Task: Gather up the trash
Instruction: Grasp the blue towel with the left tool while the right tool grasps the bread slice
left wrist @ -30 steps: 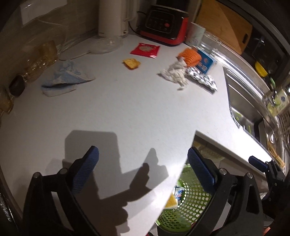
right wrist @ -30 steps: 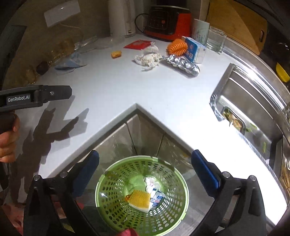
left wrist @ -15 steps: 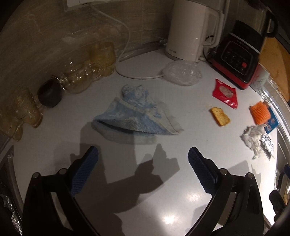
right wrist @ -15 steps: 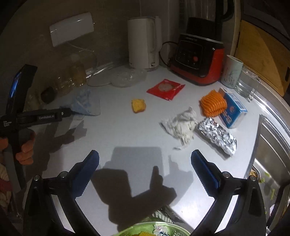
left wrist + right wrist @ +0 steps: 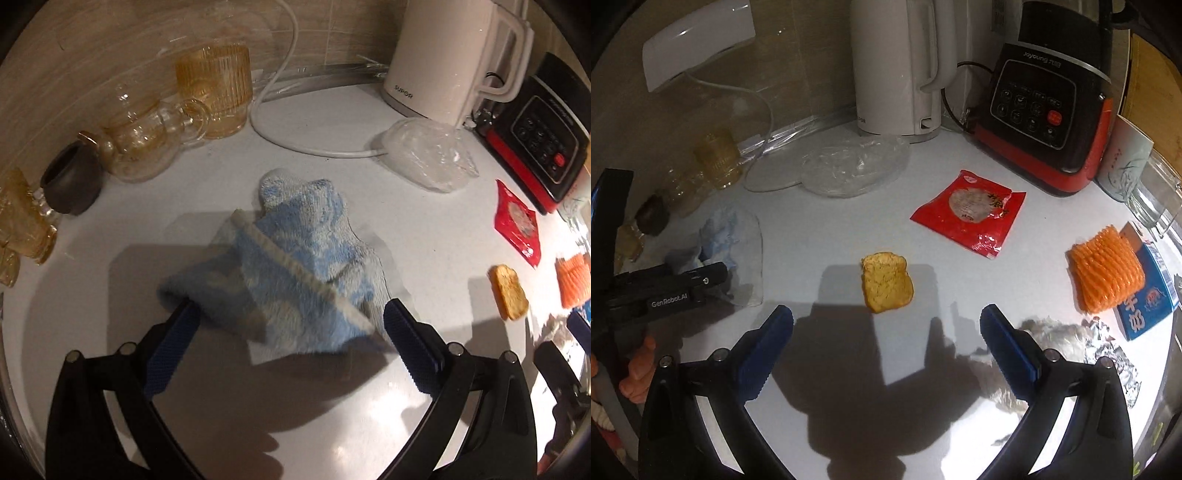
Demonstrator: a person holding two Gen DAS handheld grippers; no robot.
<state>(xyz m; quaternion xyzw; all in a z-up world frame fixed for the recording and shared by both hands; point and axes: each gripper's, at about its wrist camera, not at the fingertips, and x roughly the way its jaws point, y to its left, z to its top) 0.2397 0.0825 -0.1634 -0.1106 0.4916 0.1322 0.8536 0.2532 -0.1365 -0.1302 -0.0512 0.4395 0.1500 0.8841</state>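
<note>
both grippers wide apart over the white counter [image 5: 820,206], nothing held.

the left gripper [image 5: 291,325] straddles the near edge of a crumpled blue cloth [image 5: 295,273], whose pale hem runs from far left to near right. the right gripper [image 5: 886,325] is just short of the yellow bread scrap [image 5: 885,282], which lies with its long axis near-to-far. beyond it a red wrapper [image 5: 967,212] tilts far right. only the right view shows the orange netting [image 5: 1106,271] resting on a blue carton [image 5: 1148,295] and the crumpled foil [image 5: 1108,350] at right. only the left view shows the amber glasses [image 5: 216,88] and dark cup [image 5: 72,181] clearly. half a second ago the cloth and the scrap lay farther from their grippers.
</note>
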